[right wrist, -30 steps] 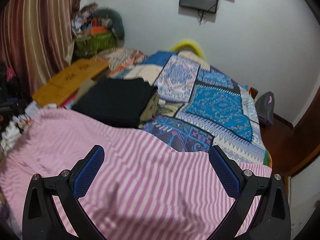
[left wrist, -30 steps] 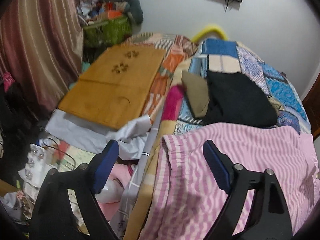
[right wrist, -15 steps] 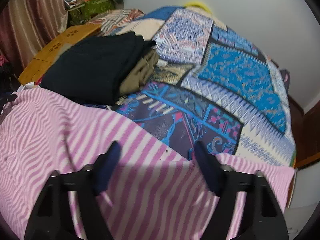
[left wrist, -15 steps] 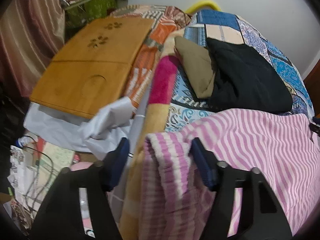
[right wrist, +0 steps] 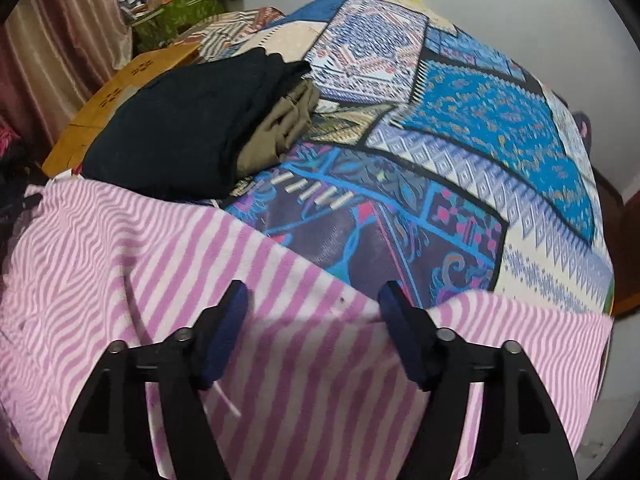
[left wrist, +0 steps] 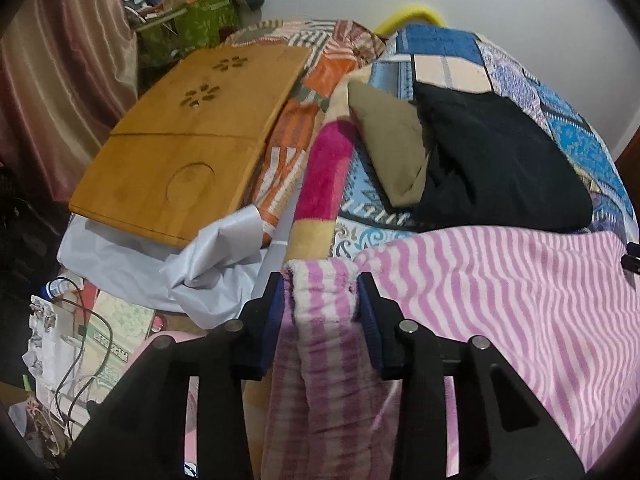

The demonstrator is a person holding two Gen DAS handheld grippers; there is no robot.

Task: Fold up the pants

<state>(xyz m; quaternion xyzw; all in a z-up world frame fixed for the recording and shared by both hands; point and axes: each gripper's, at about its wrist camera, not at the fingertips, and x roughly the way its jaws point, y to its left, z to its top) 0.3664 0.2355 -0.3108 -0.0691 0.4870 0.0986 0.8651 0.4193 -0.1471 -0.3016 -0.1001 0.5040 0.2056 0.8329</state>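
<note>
Pink-striped pants: spread flat across my near end of the bed
Left gripper: pinched on the bunched waistband corner
Right gripper: fingers apart, straddling the far edge, nothing pinched
Progress: no fold laid; everything remains

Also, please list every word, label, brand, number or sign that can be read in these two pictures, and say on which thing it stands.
None can be read.
Green box: leaf pattern only, no letters.
Papers on the floor: some print, too blurred to read.
Wooden tray: carved paw shapes, no text.
Pink striped pants and patterned bedspread: no label visible.
</note>
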